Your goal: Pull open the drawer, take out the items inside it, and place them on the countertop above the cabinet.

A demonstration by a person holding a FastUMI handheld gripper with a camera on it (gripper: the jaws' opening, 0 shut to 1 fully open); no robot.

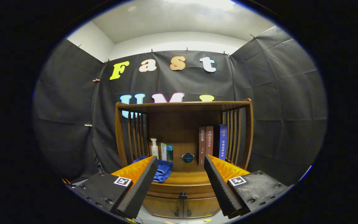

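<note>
A dark wooden cabinet (183, 186) stands straight ahead, beyond my fingers. Its drawer (182, 188) is closed, with a small dark knob (182, 196) at its middle, seen between my fingertips. The countertop (187, 176) above it lies under a shelf framed by slatted sides. My gripper (180, 160) is open and wide, nothing between its black foam pads (141, 186), and it hangs apart from the cabinet front. What the drawer holds is hidden.
On the countertop sit a folded blue towel (162, 170), a white pump bottle (154, 148), two small boxes (166, 151), a small blue lidded cup (187, 157) and three upright books (211, 143). Two lower doors (182, 207) sit beneath the drawer.
</note>
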